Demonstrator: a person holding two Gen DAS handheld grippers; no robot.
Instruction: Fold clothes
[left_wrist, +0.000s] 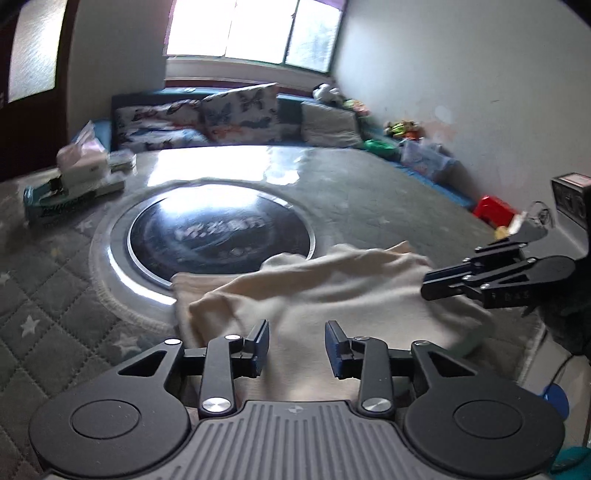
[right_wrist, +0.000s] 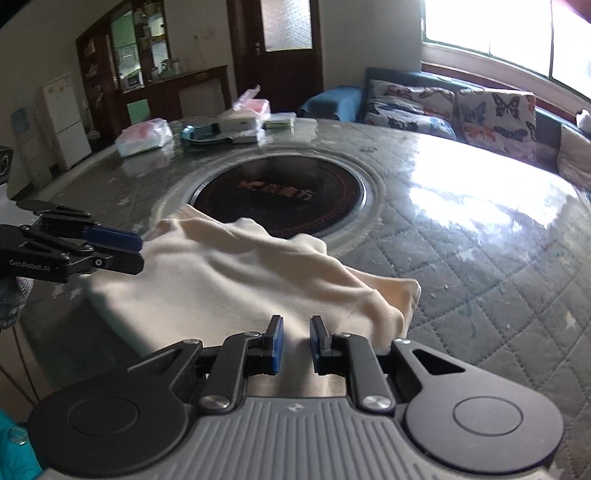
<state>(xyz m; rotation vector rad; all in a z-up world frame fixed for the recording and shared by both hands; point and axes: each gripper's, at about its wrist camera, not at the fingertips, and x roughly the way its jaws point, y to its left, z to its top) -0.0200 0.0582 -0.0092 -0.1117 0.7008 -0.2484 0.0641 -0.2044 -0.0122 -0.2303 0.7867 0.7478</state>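
Beside the round black hob (left_wrist: 221, 236), both the left gripper (left_wrist: 296, 347) and right gripper (right_wrist: 296, 341) hang jaws apart, empty, over the cream garment (right_wrist: 236, 280).

The near edge of the cream garment (left_wrist: 314, 295) is hidden behind the left gripper (left_wrist: 296, 345). Print on the round black hob (right_wrist: 279, 199) is too blurred to read. Packets (right_wrist: 144, 136) on the far table are indistinct.
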